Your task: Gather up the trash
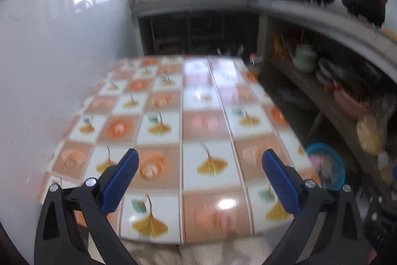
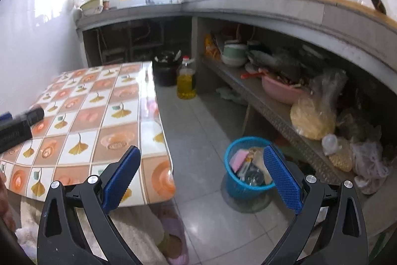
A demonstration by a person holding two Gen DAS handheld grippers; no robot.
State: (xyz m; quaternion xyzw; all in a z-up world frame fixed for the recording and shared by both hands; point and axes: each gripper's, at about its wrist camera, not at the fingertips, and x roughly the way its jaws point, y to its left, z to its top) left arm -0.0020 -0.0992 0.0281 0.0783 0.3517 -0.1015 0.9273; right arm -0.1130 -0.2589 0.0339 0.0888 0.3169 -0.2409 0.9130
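- Tongs on the left [image 1: 199, 160] stand wide apart with nothing between the blue pads, hanging over the near part of the counter [image 1: 206, 121] with its orange-and-white leaf-print covering.
- Tongs on the right [image 2: 201, 159] are likewise spread to their widest and empty, over the counter's near right corner and the grey tiled floor [image 2: 198, 131].
- Trash sits in a blue mesh basket [image 2: 244, 186] on the floor, right of the counter and just before the low shelf [image 2: 273, 111].
- A bottle of yellow oil [image 2: 186, 82] stands beside a black bin [image 2: 165, 70] past the counter's far end.
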